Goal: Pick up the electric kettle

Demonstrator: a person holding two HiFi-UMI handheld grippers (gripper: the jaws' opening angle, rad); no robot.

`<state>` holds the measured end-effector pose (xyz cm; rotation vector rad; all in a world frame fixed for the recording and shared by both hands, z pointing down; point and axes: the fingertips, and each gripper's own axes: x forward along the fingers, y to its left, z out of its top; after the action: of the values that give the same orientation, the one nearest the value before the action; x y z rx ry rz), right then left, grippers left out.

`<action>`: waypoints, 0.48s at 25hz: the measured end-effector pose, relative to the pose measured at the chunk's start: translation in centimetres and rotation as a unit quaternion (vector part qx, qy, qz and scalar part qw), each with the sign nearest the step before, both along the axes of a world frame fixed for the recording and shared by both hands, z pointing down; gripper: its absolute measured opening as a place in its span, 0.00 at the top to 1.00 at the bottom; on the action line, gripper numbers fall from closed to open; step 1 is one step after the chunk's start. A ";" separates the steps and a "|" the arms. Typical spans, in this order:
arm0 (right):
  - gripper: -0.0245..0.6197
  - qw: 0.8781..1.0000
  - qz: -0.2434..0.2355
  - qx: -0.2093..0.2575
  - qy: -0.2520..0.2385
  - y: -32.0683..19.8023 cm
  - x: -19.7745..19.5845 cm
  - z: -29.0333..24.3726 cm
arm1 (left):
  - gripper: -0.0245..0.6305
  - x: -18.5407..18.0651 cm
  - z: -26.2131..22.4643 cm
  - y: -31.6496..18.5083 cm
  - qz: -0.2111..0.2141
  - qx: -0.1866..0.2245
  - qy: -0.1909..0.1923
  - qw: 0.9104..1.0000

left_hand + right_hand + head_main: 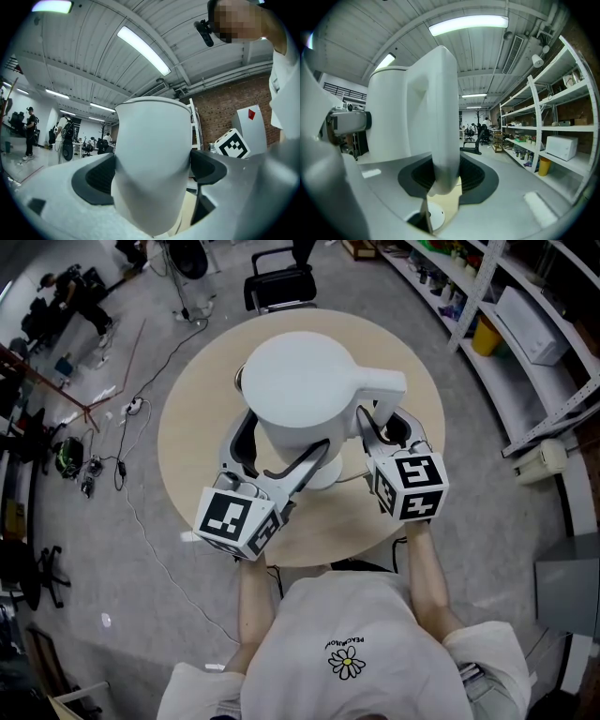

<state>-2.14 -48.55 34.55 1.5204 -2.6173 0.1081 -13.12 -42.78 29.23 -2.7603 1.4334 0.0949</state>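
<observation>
The white electric kettle hangs above the round wooden table, held between both grippers. My left gripper is shut on the kettle's lower body, one dark pad on each side of it. My right gripper is shut on the kettle's handle, which runs upright between its pads. Below the kettle, its round white base lies on the tabletop, with a gap between the two. In the head view the base shows only as a sliver under the kettle.
A black chair stands behind the table. Metal shelves with boxes and a yellow bin run along the right. Cables trail over the floor at the left, and a person crouches at the far left.
</observation>
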 end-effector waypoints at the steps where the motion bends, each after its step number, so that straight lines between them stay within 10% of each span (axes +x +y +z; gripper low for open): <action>1: 0.78 1.000 0.000 0.002 0.002 0.0 0.0 -0.2 | 0.19 0.0 -0.1 0.0 0.000 0.000 0.000 1.000; 12: 0.78 1.000 0.001 0.008 0.000 0.5 -0.2 -0.2 | 0.19 -0.2 -0.2 0.4 0.000 0.006 0.000 1.000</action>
<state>-2.31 -48.09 34.34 1.5292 -2.6228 0.0878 -13.32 -42.43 29.03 -2.7521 1.4280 0.1031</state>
